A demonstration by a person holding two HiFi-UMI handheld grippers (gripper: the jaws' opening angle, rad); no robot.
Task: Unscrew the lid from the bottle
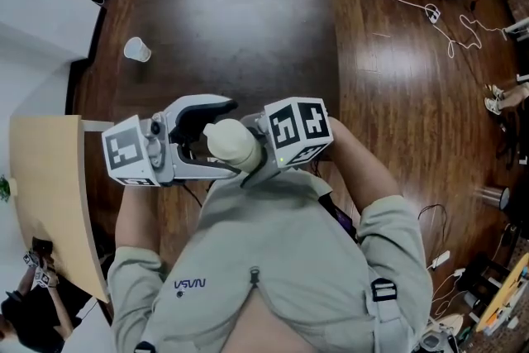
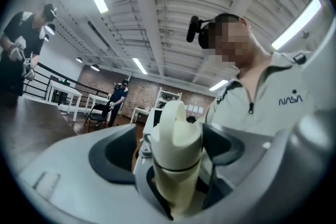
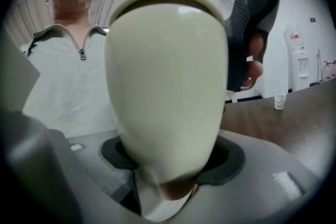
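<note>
I hold a cream bottle [image 1: 233, 143] close to the person's chest, between both grippers. In the right gripper view its rounded body [image 3: 168, 92] fills the picture, and my right gripper [image 3: 168, 165] is shut on it, pads pressed to both sides. The left gripper [image 2: 170, 155] faces the lid [image 2: 176, 136], which has a loop handle on top. Its dark pads [image 2: 110, 155] stand on either side of the lid with gaps showing, so it is open. From the head view, the left gripper [image 1: 211, 136] reaches in from the left and the right gripper [image 1: 252, 149] from the right.
A clear plastic cup [image 1: 136, 50] stands on the dark wooden surface ahead. A light wooden tabletop [image 1: 41, 194] lies at the left. A white cable [image 1: 430, 12] trails over the floor at the right. Other people [image 2: 21, 44] stand further off.
</note>
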